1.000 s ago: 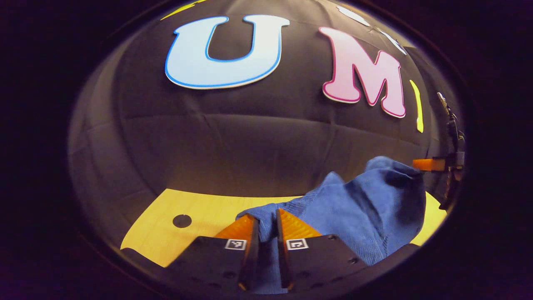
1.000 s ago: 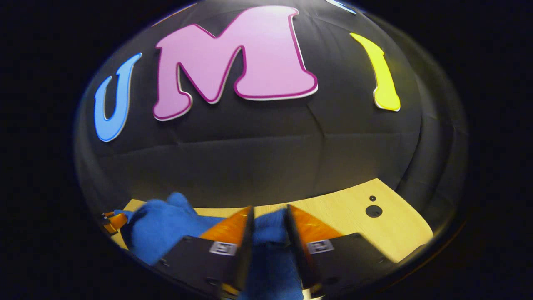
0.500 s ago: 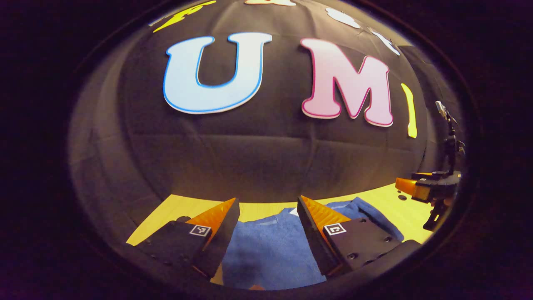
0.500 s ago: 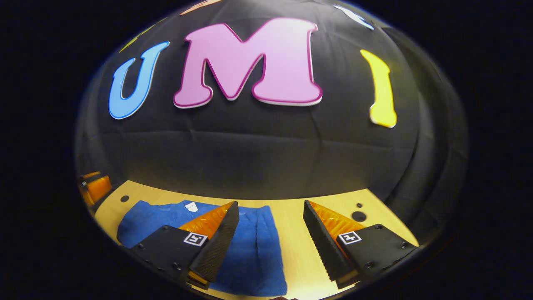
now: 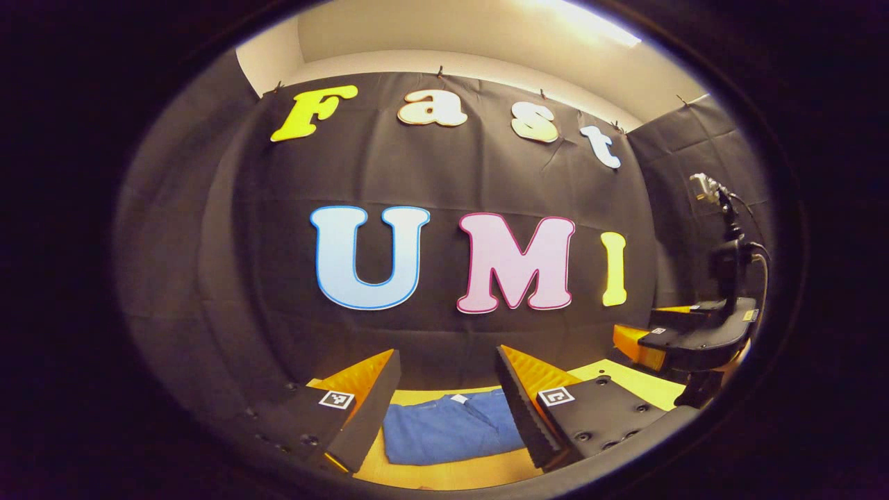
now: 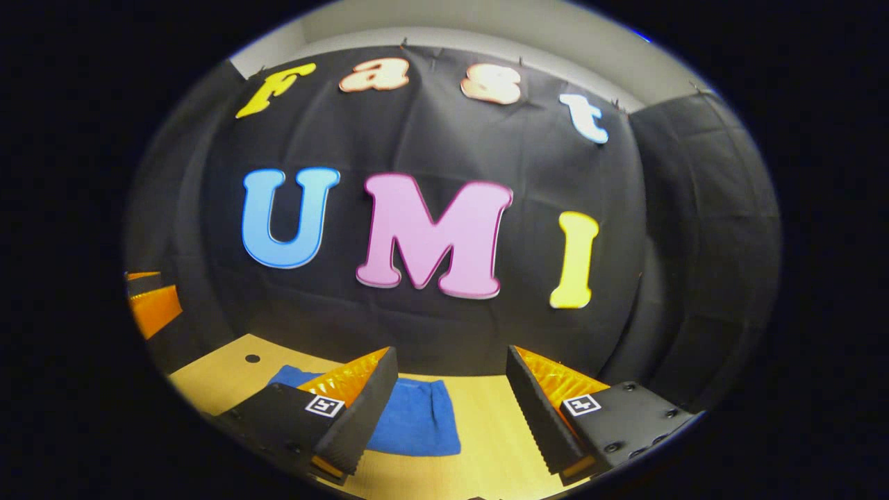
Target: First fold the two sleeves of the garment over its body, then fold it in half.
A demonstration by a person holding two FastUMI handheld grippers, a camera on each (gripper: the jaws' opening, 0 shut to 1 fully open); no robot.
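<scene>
The blue garment [image 5: 448, 434] lies folded flat on the wooden table [image 5: 625, 380], a compact rectangle with a small white tag at its far edge. My left gripper [image 5: 444, 375] hangs open above and before it, nothing between its fingers. In the right gripper view the same blue garment [image 6: 420, 420] lies to the lower left, partly behind the left finger [image 6: 361, 410]. My right gripper [image 6: 448, 371] is open and empty too, raised off the table. The right gripper [image 5: 667, 340] also shows at the right edge of the left gripper view, and the left gripper [image 6: 149, 305] at the left edge of the right gripper view.
The light wooden table [image 6: 486, 430] has a small dark hole [image 6: 252, 359] near its far left. The black cloth wall stands close behind the table. A dark stand with a cable [image 5: 729, 243] rises at the right.
Both grippers let go of the blue garment, opened, and drew up and back from the table. The garment, lifted a second ago, now lies folded flat.
</scene>
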